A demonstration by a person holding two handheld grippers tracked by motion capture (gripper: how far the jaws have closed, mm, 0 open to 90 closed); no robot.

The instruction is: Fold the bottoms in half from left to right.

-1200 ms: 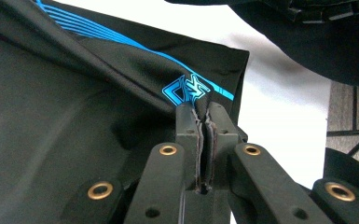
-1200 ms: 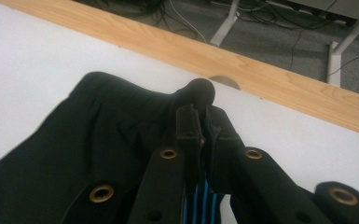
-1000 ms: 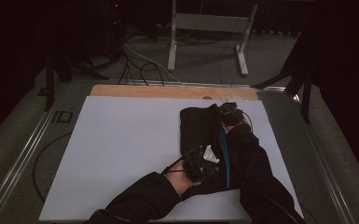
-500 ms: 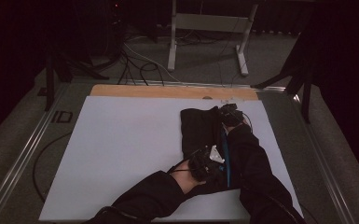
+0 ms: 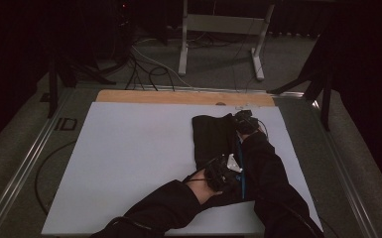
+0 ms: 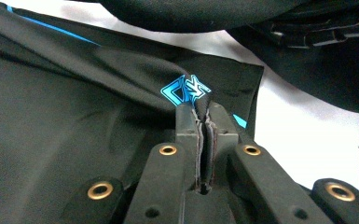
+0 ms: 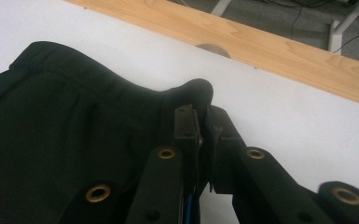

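Observation:
A black garment (image 5: pixel 212 139) with a blue stripe (image 5: pixel 239 148) lies on the white table cover (image 5: pixel 129 158), right of the middle. My left gripper (image 5: pixel 223 173) is at its near end, shut (image 6: pixel 204 109) on a fold of fabric beside the blue logo (image 6: pixel 185 89). My right gripper (image 5: pixel 245 121) is at the far end. Its jaws (image 7: pixel 203 112) pinch the raised edge of the gathered waistband (image 7: pixel 98 93), which bulges just past the tips. Dark sleeves cover the garment's near right part.
A wooden strip (image 5: pixel 178 97) runs along the table's far edge. Metal rails (image 5: pixel 25 168) border the sides, with a cable (image 5: pixel 42 168) at the left. Beyond the table stand a grey frame (image 5: pixel 218 29) and floor cables (image 5: pixel 149 64).
My right gripper has sunk slightly toward the table with the waistband edge in it. The left gripper has kept still.

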